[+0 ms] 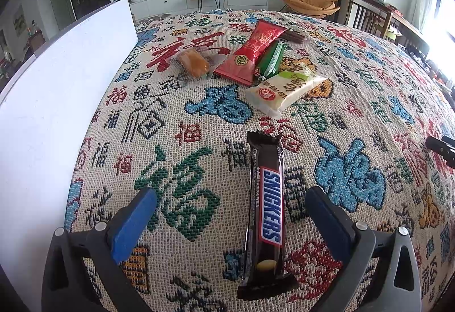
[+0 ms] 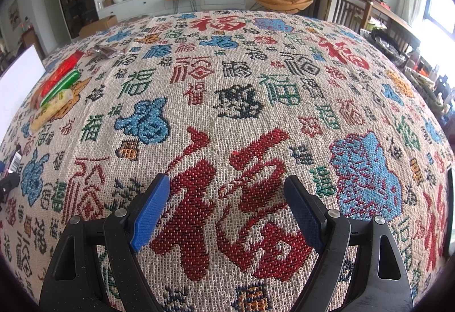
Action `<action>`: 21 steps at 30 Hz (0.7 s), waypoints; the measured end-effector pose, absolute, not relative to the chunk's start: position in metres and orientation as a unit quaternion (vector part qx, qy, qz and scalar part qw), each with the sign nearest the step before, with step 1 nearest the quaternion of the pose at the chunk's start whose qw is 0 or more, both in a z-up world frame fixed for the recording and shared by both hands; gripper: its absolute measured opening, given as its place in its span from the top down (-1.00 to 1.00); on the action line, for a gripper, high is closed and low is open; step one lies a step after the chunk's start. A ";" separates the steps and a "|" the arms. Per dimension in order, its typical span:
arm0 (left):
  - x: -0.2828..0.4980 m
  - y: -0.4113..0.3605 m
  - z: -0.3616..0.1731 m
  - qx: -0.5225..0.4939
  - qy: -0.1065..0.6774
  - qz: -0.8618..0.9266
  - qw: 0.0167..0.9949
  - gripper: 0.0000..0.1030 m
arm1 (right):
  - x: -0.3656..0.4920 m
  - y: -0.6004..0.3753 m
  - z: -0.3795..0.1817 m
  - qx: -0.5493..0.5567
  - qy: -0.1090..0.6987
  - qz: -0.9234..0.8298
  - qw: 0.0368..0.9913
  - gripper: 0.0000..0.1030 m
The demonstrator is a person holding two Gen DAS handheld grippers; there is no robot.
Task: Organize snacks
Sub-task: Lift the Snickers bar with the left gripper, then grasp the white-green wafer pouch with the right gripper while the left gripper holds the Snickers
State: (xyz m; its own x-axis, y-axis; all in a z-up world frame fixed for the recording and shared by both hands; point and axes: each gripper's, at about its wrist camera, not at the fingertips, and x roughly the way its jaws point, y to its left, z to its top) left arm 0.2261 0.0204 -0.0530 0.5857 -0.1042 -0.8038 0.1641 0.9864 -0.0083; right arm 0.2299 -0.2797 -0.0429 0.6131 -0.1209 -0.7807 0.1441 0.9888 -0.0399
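A Snickers bar [image 1: 266, 215] lies lengthwise on the patterned tablecloth [image 1: 199, 124], between the blue pads of my left gripper [image 1: 231, 199], which is open around it and not touching it. Farther back lie a white snack pack [image 1: 284, 88], a green pack [image 1: 271, 58], a red pack [image 1: 254, 53], a brown wrapped piece [image 1: 295, 36] and a clear-wrapped cake [image 1: 194, 63]. My right gripper [image 2: 227, 192] is open and empty over bare cloth. The snack pile shows at the far left of the right wrist view [image 2: 59, 84].
A white box wall [image 1: 57, 84] stands along the left side of the table. The right gripper's tip shows at the right edge of the left wrist view [image 1: 442, 145]. Chairs and a TV cabinet stand beyond the table's far edge.
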 end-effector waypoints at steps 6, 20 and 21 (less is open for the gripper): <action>0.226 0.020 -0.053 0.033 0.449 -0.075 0.890 -1.00 | 0.282 -0.206 -0.017 0.036 0.459 0.049 0.887 -0.64; 0.226 0.021 -0.053 0.033 0.449 -0.075 0.890 -1.00 | 0.388 -0.028 -0.036 -0.165 0.511 0.094 0.838 -0.64; 0.226 0.021 -0.053 0.033 0.449 -0.075 0.890 -1.00 | 0.382 -0.033 -0.036 -0.180 0.506 0.092 0.838 -0.64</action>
